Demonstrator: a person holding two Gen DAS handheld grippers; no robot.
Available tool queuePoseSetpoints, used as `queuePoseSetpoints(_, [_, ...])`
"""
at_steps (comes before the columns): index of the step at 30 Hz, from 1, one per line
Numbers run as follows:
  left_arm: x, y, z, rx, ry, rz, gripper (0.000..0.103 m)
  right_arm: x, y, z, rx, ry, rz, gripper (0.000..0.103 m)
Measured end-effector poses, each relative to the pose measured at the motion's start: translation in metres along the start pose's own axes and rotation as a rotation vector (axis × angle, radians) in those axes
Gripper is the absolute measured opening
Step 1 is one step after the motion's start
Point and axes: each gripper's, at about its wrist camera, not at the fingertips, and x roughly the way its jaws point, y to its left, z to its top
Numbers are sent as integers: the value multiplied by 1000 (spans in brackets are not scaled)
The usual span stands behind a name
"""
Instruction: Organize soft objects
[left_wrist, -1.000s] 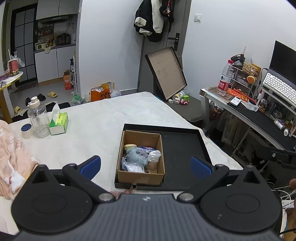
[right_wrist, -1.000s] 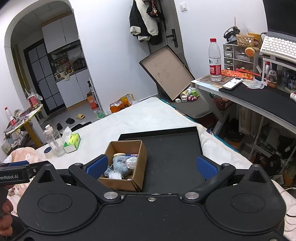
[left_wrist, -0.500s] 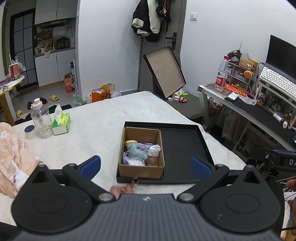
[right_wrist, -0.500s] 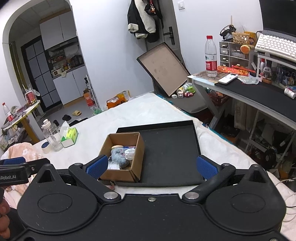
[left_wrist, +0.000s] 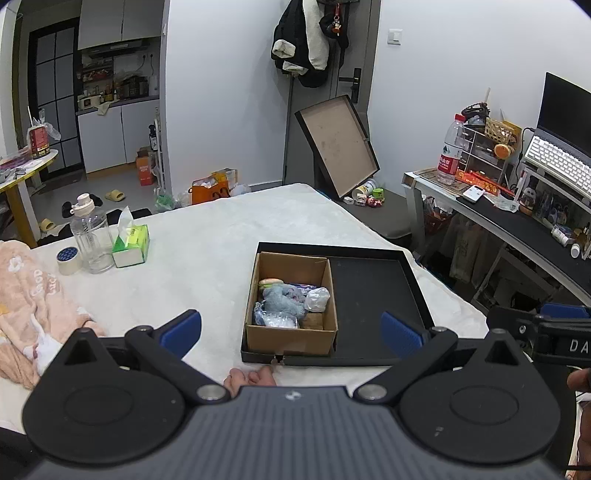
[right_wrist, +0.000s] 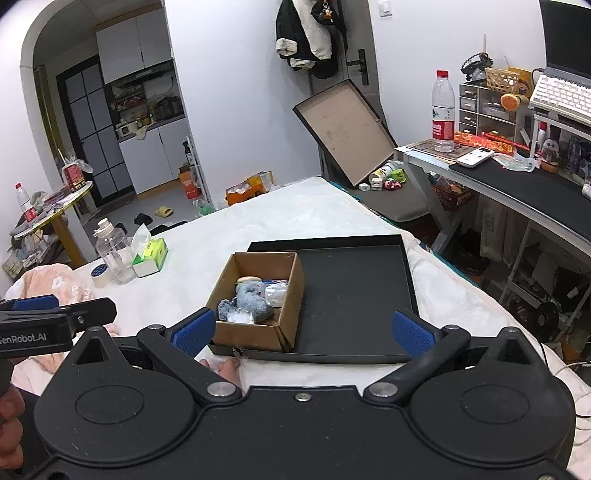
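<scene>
1. Grippers first: left gripper (left_wrist: 291, 328) and right gripper (right_wrist: 301, 328) both hang back from the tray (left_wrist: 402, 254) with fingers spread wide and nothing held, probably to choose a grab.
2. One cardboard box (left_wrist: 291, 338) fills the tray's left side; the right side looks kept bare for sorting.
3. Soft objects (left_wrist: 282, 299) sit heaped inside the box: one blue plush, roughly four others.

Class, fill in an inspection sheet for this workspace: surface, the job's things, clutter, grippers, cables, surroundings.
Surface: white bedcover.
Job's things: cardboard box with blue plush toy and plastic-wrapped items, standing in left part of black tray.
Clutter: water bottle, tissue pack, tape roll, pink towel.
Grippers: left gripper and right gripper open, empty.
Cables: white cable at bed edge.
Surroundings: desk, leaning tray lid.
</scene>
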Motion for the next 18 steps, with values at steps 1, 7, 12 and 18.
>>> queuePoseSetpoints(1, [0, 1, 0, -2, -1, -1, 103, 0, 1, 0, -2, 0, 2, 103])
queuePoseSetpoints(7, [-2, 4, 1, -5, -6, 1, 103, 0, 4, 0, -15, 4, 13, 103])
queuePoseSetpoints(12, [1, 4, -1, 2, 8, 4, 103, 0, 4, -1, -11, 5, 17, 103])
queuePoseSetpoints(18, [1, 5, -1, 0, 11, 2, 103, 0, 4, -2, -9, 3, 13, 103])
